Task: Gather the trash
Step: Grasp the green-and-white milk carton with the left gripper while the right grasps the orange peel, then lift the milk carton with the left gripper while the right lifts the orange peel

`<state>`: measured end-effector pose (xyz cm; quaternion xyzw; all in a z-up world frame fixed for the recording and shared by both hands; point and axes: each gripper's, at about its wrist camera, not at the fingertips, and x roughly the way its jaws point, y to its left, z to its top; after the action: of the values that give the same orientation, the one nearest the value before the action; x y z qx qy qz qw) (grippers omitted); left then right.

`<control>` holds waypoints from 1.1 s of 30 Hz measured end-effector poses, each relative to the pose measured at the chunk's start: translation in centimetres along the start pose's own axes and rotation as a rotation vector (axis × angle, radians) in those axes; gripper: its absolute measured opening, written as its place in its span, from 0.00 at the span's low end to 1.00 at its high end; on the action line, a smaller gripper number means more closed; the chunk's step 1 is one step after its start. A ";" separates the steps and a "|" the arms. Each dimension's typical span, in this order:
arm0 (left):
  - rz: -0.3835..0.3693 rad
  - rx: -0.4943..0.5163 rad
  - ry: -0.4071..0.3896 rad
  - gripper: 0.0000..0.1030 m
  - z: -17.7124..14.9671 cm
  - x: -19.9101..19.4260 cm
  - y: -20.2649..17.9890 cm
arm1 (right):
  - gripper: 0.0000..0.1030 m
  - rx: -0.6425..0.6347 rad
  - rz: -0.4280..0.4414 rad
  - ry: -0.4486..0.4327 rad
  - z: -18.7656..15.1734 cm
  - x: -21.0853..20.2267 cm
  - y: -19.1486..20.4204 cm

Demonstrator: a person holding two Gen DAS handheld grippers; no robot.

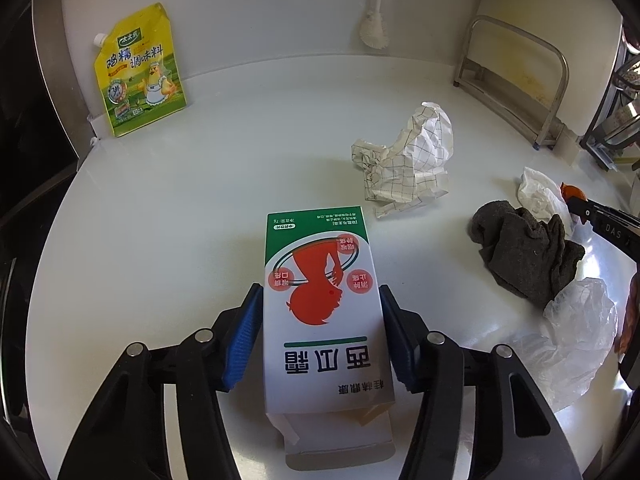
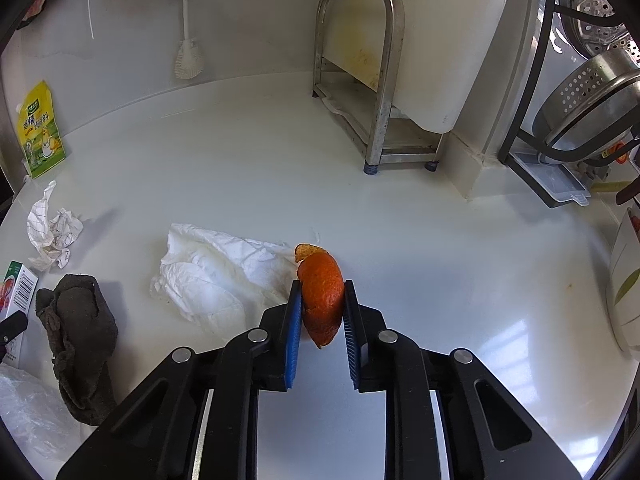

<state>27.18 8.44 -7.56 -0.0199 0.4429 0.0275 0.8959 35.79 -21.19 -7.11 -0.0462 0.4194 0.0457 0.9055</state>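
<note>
My left gripper [image 1: 320, 300] is shut on a white and green medicine box [image 1: 320, 280] with a red figure, held over the white counter; its rear flap hangs open. My right gripper [image 2: 320, 292] is shut on an orange peel [image 2: 322, 296], just right of a crumpled white tissue [image 2: 216, 276]. A crumpled checked paper [image 1: 408, 156] lies beyond the box and also shows in the right wrist view [image 2: 52, 228]. A dark grey rag [image 1: 528, 252] and a clear plastic bag [image 1: 580, 332] lie to the right. The right gripper [image 1: 576, 204] shows at the left view's right edge.
A yellow seasoning pouch [image 1: 140, 72] leans on the back wall at left. A brush [image 2: 188, 56] hangs on the wall. A steel rack [image 2: 360, 80] with a cutting board stands at the back right. A dish rack with a colander [image 2: 588, 104] is at far right.
</note>
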 end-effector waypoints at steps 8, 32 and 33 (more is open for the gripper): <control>-0.032 -0.035 -0.006 0.50 -0.1 -0.2 0.5 | 0.16 0.015 0.015 -0.028 -0.3 -0.8 -0.1; -0.015 0.055 -0.219 0.50 -3.4 -10.7 -2.0 | 0.15 0.102 0.028 -0.132 -8.6 -12.3 1.1; -0.022 0.066 -0.229 0.50 -3.9 -11.7 -2.4 | 0.15 0.105 0.027 -0.135 -9.5 -13.2 1.3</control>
<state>17.16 5.49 -0.61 0.0080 0.3381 0.0050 0.9411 19.98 -21.61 -3.19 0.0100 0.3596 0.0389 0.9322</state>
